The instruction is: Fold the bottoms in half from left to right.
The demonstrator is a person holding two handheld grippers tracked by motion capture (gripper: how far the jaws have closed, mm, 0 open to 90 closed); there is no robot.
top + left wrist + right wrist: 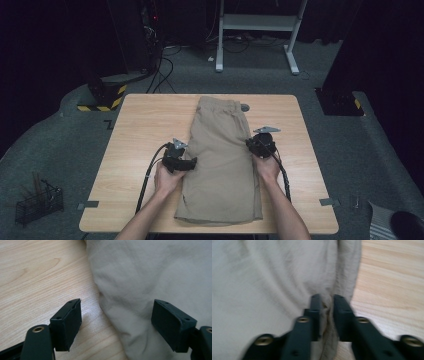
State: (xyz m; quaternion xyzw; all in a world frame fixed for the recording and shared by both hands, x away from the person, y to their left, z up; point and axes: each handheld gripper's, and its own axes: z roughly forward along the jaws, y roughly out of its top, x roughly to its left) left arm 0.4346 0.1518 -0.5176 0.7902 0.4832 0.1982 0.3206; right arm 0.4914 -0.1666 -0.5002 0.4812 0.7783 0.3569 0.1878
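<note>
Folded khaki shorts (220, 160) lie lengthwise down the middle of the wooden table (140, 125), waistband at the far end. My left gripper (188, 162) rests at the shorts' left edge with its jaws wide apart; in the left gripper view the cloth (150, 277) edge lies between the fingers (68, 322), which do not press on it. My right gripper (251, 145) sits at the shorts' right edge. In the right gripper view its jaws pinch a fold of the cloth (274, 277) between the fingertips (315, 307).
A small grey round object (245, 107) lies on the table by the waistband. A black wire basket (39, 202) stands on the floor at the left. A white desk frame (257, 30) stands beyond the table. Bare wood shows on both sides of the shorts.
</note>
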